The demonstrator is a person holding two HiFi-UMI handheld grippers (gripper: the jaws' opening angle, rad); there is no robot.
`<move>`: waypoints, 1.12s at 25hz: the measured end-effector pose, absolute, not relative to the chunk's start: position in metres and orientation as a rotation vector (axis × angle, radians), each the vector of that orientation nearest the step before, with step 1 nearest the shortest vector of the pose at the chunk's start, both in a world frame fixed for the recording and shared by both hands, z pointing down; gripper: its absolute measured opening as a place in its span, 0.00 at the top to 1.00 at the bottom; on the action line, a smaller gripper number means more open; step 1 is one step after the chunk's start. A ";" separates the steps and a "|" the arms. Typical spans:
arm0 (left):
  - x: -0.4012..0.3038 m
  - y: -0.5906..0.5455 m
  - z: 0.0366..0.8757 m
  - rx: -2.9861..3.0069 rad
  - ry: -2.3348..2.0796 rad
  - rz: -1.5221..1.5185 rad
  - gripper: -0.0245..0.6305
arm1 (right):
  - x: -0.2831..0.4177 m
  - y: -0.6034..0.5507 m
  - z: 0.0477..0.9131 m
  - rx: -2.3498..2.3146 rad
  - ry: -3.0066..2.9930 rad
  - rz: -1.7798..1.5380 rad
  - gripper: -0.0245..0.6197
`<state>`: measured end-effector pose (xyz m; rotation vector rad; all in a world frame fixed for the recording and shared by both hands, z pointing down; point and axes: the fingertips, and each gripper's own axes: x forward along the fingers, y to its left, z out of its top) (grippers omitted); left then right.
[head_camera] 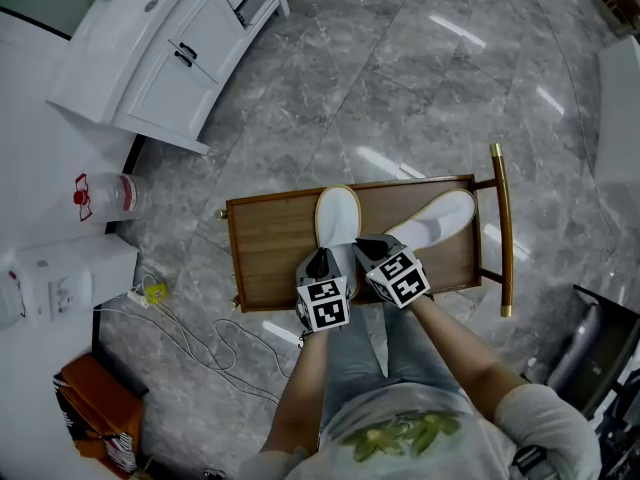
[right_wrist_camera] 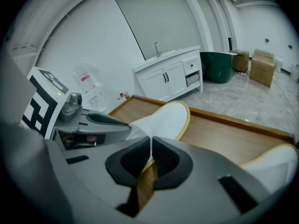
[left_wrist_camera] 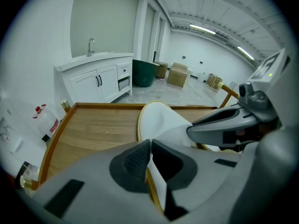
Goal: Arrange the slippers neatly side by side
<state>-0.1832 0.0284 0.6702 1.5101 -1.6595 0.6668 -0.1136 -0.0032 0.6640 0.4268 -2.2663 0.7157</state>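
Two white slippers lie on a wooden tray table [head_camera: 270, 243]. The left slipper [head_camera: 337, 218] points straight away from me. The right slipper [head_camera: 440, 218] lies slanted, its toe toward the far right. My left gripper [head_camera: 324, 260] and my right gripper [head_camera: 366, 249] both sit at the heel end of the left slipper. In the left gripper view, the left gripper [left_wrist_camera: 150, 146] is shut on the slipper's [left_wrist_camera: 161, 118] heel edge. In the right gripper view, the right gripper [right_wrist_camera: 151, 146] is shut on the same slipper's [right_wrist_camera: 163, 118] thin edge. The other slipper [right_wrist_camera: 275, 162] shows at the right.
The table has a raised wooden rim and a brass handle bar [head_camera: 500, 228] on its right. A white sink cabinet [head_camera: 170, 48] stands far left. A water bottle [head_camera: 105, 196], white boxes, cables [head_camera: 200, 338] and an orange box [head_camera: 95, 408] lie on the floor left.
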 end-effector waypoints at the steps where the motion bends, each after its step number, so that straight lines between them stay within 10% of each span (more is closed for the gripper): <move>1: -0.182 0.029 0.671 1.514 -1.651 0.673 0.92 | -0.113 -0.002 0.666 0.431 -2.260 0.727 0.93; 18: -0.177 0.029 0.682 1.554 -1.585 0.732 0.92 | -0.110 0.003 0.682 0.426 -2.240 0.773 0.89; 28: -0.176 0.034 0.636 1.618 -1.546 0.717 0.71 | -0.094 0.008 0.631 0.417 -2.257 0.759 0.80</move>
